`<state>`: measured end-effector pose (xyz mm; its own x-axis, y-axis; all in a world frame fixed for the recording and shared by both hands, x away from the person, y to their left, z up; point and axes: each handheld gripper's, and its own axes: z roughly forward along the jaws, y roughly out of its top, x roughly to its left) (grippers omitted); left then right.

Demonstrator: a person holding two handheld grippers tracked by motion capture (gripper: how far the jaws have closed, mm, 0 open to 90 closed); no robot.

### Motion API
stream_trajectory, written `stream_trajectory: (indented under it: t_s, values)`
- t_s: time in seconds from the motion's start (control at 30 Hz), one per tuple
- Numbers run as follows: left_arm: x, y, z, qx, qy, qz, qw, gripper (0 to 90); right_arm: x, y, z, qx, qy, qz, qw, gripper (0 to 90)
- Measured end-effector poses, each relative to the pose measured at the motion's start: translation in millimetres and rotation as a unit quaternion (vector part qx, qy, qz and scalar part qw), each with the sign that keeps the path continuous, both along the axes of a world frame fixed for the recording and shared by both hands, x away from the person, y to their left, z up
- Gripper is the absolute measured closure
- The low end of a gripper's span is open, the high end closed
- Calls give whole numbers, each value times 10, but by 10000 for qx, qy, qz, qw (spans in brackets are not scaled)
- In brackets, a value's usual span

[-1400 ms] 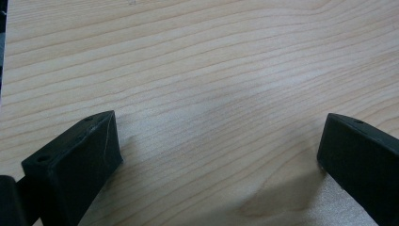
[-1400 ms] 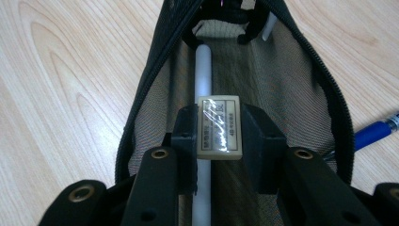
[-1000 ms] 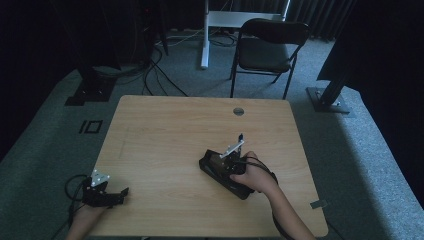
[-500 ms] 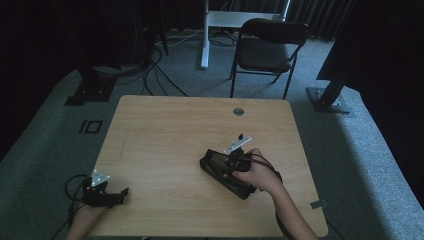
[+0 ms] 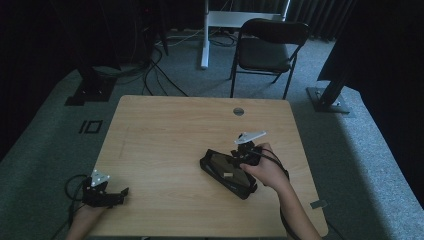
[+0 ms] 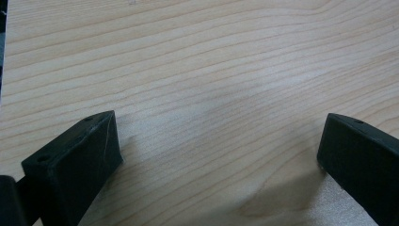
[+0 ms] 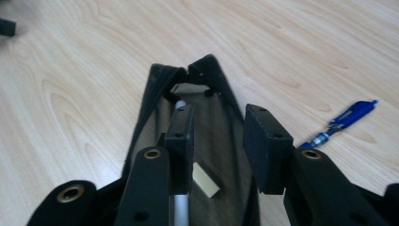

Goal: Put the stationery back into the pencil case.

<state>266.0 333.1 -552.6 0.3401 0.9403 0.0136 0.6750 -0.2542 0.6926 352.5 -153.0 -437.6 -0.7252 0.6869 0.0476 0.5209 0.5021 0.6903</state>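
Right gripper (image 7: pixel 216 150) hangs just over the open black pencil case (image 5: pixel 227 172), with its jaws a little apart and nothing between them. Inside the case lie a silver pen (image 7: pixel 180 207) and a small pale eraser (image 7: pixel 205 182).

A blue pen (image 7: pixel 341 123) lies on the wooden table (image 5: pixel 165 135), just beside the case and off to the right in the right gripper view. It lies slanted, with its tip toward the gripper. My guess is that the blue pen goes in next, so this gripper would swing to that side and close across the pen's thin body.

The left gripper (image 5: pixel 102 192) sits far away at the near left table edge, jaws wide and empty.
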Motion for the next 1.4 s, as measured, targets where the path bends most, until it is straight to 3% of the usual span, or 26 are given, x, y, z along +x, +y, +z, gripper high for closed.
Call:
stream_trajectory:
  t_s: [0.23,0.4,0.53,1.03,1.2,1.4]
  values:
    - [0,0,0,0,0,1,10000,0,105,-86,-46,164,-92,-441,9989,621]
    - [0,0,0,1,1,0,10000,0,172,-141,-100,143,-99,-661,9977,621]
    - [0,0,0,0,1,0,10000,0,271,-193,-197,135,-59,-993,9949,615]
    - [0,0,0,0,1,0,10000,0,512,-282,-447,90,12,-1683,9857,585]
    - [0,0,0,-1,1,1,10000,0,610,-306,-565,153,145,-1978,9800,581]
    - [0,0,0,1,1,0,10000,0,687,-291,-713,191,340,-2100,9769,573]
